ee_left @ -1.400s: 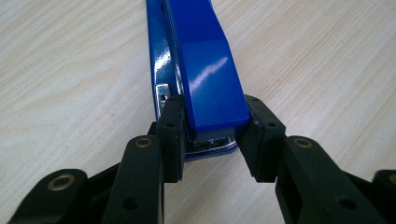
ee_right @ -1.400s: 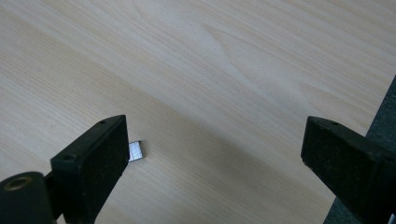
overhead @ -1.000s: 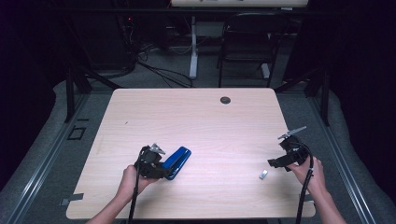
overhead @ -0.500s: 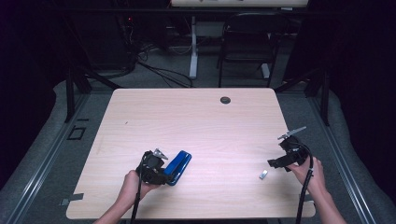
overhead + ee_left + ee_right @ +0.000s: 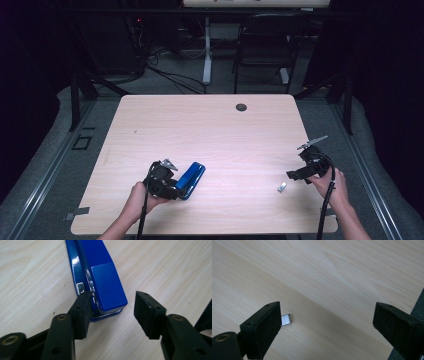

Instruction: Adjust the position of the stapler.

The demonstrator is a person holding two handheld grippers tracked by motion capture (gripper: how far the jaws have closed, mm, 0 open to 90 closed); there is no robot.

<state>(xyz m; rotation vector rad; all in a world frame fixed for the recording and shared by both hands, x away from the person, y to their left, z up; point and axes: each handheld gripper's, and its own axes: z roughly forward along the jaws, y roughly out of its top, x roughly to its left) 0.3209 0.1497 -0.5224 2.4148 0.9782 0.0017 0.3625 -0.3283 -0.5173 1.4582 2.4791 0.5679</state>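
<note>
We've let go of the blue stapler: left gripper jaws just opened, stapler's end between them (pads not pressing). Right gripper wide; next, grab staple strip.

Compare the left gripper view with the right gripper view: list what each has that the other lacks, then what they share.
Left gripper view alone: the blue stapler lying on the table, its near end between the jaws of the left claw. The jaws have just been opening; one pad sits at the stapler's side, the other stands clear of it.

Right gripper view alone: a small strip of staples on the wood, beside one jaw of the wide-open right claw.

Both: the light wood table and a pair of black jaws rising from below.
</note>
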